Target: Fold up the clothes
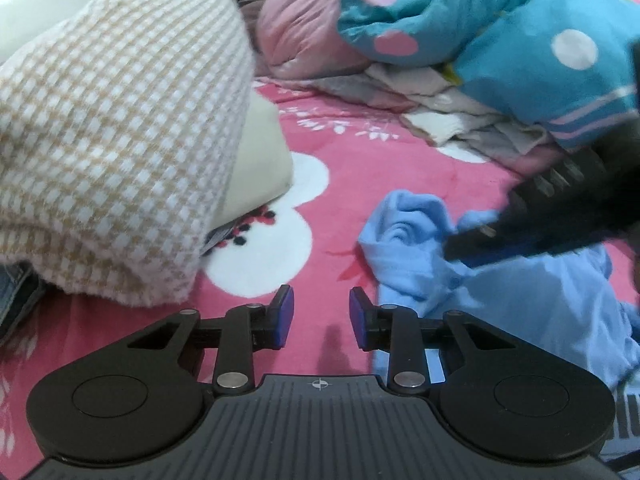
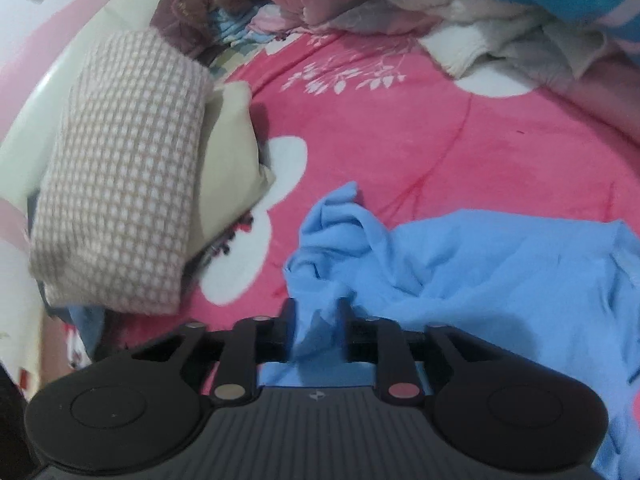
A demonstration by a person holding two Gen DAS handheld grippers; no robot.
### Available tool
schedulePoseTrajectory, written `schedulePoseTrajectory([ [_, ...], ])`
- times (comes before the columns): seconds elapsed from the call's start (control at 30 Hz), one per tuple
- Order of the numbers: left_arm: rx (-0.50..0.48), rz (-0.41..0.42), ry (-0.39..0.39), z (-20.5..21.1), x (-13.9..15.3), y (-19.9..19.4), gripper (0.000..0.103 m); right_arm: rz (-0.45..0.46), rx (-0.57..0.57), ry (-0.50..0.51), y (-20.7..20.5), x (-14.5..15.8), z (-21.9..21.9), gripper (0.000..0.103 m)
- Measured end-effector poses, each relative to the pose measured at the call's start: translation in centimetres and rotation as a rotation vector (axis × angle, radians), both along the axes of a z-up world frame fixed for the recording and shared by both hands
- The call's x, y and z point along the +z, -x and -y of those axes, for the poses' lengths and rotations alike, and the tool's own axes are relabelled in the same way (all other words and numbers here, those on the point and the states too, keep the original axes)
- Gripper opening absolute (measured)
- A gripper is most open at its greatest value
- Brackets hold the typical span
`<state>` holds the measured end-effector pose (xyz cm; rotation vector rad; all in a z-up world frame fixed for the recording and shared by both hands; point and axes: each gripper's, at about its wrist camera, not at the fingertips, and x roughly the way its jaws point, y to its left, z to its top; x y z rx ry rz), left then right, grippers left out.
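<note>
A light blue garment (image 2: 480,280) lies crumpled on the pink bedspread (image 2: 400,140). A fold of it rises between the fingers of my right gripper (image 2: 316,314). Those jaws stand apart and the cloth hangs loosely in the gap, with no pad pressing on it. In the left wrist view the same garment (image 1: 408,248) lies to the right, and the right gripper (image 1: 464,246) shows as a dark blur over it. My left gripper (image 1: 322,316) is open above the bare bedspread (image 1: 360,168), just left of the garment's edge, with nothing between its blue pads (image 1: 285,316).
A folded beige-and-white checked blanket (image 1: 120,140) on a cream pillow (image 1: 260,160) fills the left. At the back lie a blue dotted quilt (image 1: 500,28), a pile of grey and white clothes (image 1: 452,116) and a person under a pink cover (image 1: 304,32).
</note>
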<state>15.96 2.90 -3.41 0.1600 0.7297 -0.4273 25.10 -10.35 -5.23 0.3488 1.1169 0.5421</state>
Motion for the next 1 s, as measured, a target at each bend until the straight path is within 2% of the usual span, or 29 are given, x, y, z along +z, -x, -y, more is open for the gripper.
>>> schedulePoseTrajectory([
  [0.03,-0.015,0.001,-0.003,0.3,0.2,0.3,0.03,-0.003,-0.009,-0.005,-0.3,0.0,0.0,0.037],
  [0.13,-0.064,0.0,0.01,1.1,0.7,1.1,0.03,-0.011,-0.001,-0.003,-1.0,-0.4,-0.3,0.037],
  [0.2,-0.094,-0.006,0.024,1.7,0.8,1.4,0.03,-0.008,0.027,0.026,-1.2,-0.8,-0.9,0.033],
  [0.23,-0.108,-0.012,0.031,1.9,0.8,1.6,0.03,-0.006,0.042,0.049,-1.2,-1.1,-1.2,0.027],
  [0.27,-0.118,-0.02,0.038,2.2,0.7,1.6,0.03,-0.007,0.05,0.059,-1.2,-1.4,-1.5,0.014],
  [0.3,-0.129,-0.027,0.046,2.4,0.5,1.7,0.03,-0.007,0.058,0.068,-1.2,-1.6,-1.7,0.005],
  [0.33,-0.137,-0.036,0.053,2.6,0.4,1.6,0.03,-0.005,0.062,0.064,-1.2,-1.7,-1.8,0.004],
  [0.5,-0.139,-0.052,0.071,2.6,0.1,1.0,0.033,0.027,0.14,-0.051,-0.7,0.1,-2.2,0.003],
  [0.6,-0.11,-0.066,0.086,2.0,0.2,0.4,0.036,0.002,0.191,-0.097,-1.1,0.4,-3.2,0.004],
  [0.77,-0.095,-0.095,0.104,1.4,-0.5,-1.0,0.036,-0.03,0.256,-0.106,-1.7,0.6,-5.3,0.005],
  [0.9,-0.069,-0.111,0.124,0.9,-0.7,-2.3,0.035,-0.052,0.346,-0.069,-2.3,1.4,-6.7,0.012],
  [0.93,-0.061,-0.119,0.13,0.7,-0.8,-2.6,0.034,-0.046,0.36,-0.061,-2.6,1.8,-6.8,0.018],
  [1.0,-0.04,-0.145,0.147,0.2,-0.9,-3.5,0.034,-0.019,0.343,-0.057,-3.5,2.9,-6.3,0.023],
])
